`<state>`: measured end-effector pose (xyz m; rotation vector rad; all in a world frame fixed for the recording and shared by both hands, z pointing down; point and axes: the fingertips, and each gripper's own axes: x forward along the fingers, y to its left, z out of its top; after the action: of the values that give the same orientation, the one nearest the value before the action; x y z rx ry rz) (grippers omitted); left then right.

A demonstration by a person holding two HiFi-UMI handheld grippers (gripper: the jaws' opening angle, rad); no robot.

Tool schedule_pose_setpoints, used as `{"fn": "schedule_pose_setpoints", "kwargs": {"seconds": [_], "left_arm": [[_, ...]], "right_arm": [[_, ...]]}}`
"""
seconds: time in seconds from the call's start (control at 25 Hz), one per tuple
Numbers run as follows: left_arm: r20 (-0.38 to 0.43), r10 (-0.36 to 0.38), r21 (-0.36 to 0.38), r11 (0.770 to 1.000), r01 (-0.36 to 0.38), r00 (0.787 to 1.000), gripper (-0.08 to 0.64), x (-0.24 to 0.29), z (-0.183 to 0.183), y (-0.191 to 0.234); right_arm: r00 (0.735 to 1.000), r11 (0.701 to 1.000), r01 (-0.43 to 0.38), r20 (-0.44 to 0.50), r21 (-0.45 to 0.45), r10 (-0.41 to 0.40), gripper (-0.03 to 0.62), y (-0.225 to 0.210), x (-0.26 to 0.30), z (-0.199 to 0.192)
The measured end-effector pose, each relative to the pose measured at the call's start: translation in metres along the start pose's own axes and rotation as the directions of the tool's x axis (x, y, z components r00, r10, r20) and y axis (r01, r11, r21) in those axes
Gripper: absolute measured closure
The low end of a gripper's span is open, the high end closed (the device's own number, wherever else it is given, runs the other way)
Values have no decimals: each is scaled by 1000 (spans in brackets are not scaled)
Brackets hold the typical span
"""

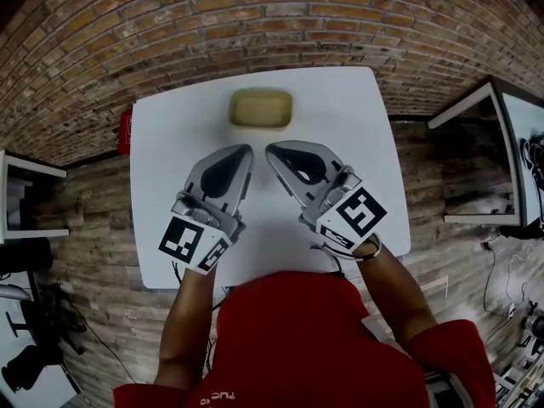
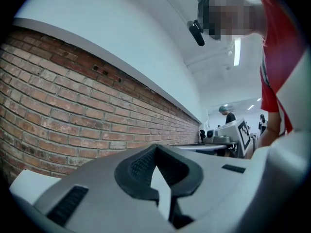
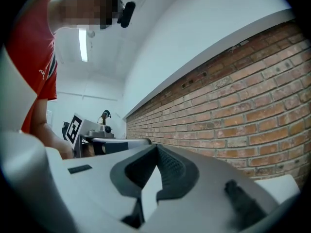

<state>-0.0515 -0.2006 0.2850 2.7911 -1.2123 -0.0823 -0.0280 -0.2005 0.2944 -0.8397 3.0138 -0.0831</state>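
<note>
Seen from above, a white desk (image 1: 170,134) stands against a brick wall (image 1: 170,24). A person in a red shirt (image 1: 297,338) holds 2 claws low over it. The left claw (image 1: 246,150) and the right claw (image 1: 270,150) angle inward with their tips near each other. Each has its jaws together, with nothing between them. Just beyond the tips, a shallow tan dish (image 1: 261,109) sits near the desk's far edge. A small red thing (image 1: 125,132) shows at the desk's left edge.
</note>
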Motion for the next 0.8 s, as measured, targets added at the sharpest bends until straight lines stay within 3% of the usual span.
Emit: {"fn": "schedule_pose_setpoints", "kwargs": {"seconds": [0.8], "left_arm": [[-8,-28,2,1000,28,1000,546,1,-6,-7]], "right_arm": [[1000,1000,-5,-22,-2,5,563,4,-3,-7]]}}
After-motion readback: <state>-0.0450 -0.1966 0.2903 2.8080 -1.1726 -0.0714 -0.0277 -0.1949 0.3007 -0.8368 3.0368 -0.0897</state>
